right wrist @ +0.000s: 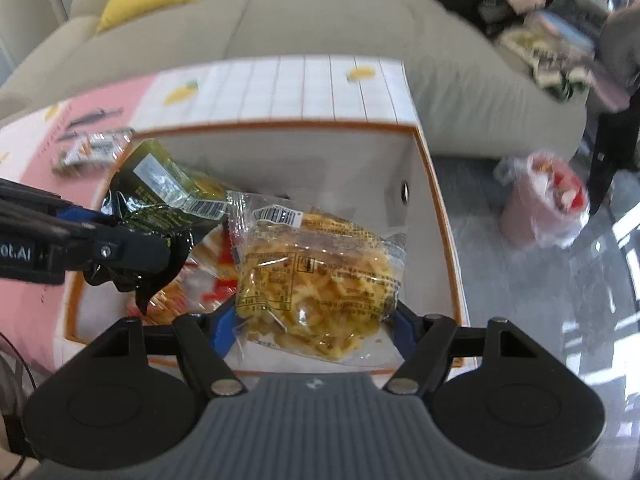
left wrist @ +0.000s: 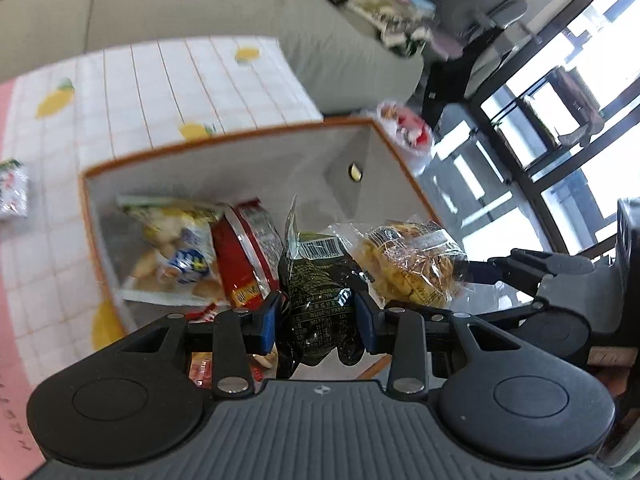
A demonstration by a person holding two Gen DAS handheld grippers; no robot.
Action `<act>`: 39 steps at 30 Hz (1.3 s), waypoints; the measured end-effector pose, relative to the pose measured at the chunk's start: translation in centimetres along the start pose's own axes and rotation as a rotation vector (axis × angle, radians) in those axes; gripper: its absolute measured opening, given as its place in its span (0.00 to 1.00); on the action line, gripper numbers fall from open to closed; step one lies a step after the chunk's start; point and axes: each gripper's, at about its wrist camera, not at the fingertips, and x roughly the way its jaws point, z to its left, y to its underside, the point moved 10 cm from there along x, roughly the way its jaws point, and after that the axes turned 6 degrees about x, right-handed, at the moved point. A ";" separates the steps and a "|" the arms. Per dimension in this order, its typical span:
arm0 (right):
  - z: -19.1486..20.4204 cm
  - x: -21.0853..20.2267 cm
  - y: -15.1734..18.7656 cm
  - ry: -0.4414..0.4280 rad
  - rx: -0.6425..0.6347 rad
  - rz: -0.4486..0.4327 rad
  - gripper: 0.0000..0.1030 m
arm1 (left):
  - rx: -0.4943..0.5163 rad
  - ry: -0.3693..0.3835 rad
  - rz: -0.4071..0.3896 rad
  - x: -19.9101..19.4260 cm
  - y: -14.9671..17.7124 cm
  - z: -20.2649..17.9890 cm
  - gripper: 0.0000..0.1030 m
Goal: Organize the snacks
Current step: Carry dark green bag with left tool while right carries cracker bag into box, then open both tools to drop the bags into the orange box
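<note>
My left gripper (left wrist: pixel 316 320) is shut on a dark green snack packet (left wrist: pixel 316 280), which hangs over the open white box with an orange rim (left wrist: pixel 224 140). My right gripper (right wrist: pixel 314 326) is shut on a clear bag of yellow noodle snacks (right wrist: pixel 320 284), held over the same box (right wrist: pixel 436 200). In the left wrist view the yellow bag (left wrist: pixel 412 264) hangs just right of the green packet. In the right wrist view the green packet (right wrist: pixel 160 200) and the left gripper's fingers (right wrist: pixel 132 252) are at the left. Inside the box lie a red packet (left wrist: pixel 244 256) and a pale blue-and-yellow bag (left wrist: pixel 180 248).
The box stands on a table with a white tiled lemon-print cloth (left wrist: pixel 180 80) and a pink mat (right wrist: pixel 40 152). Small wrapped snacks (right wrist: pixel 92 148) lie on the mat left of the box. A grey sofa (right wrist: pixel 320 20) is behind, a pink bin with a plastic liner (right wrist: pixel 548 200) on the floor at right.
</note>
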 end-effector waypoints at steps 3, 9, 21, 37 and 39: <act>-1.0 1.7 0.2 -0.004 -0.004 0.074 0.70 | -0.002 -0.012 0.035 1.9 0.3 0.1 0.43; -1.1 4.0 1.0 0.030 -0.106 0.194 0.70 | -0.067 -0.015 0.119 5.0 1.2 1.0 0.43; -0.6 8.0 1.5 0.062 -0.253 0.345 0.71 | -0.151 0.013 0.218 8.3 2.0 0.3 0.28; -0.6 8.1 1.4 0.114 -0.213 0.407 0.85 | -0.087 -0.030 0.157 4.5 1.1 0.9 0.28; -0.5 7.7 1.2 0.118 -0.206 0.402 0.85 | -0.081 -0.032 0.147 3.8 1.0 0.8 0.28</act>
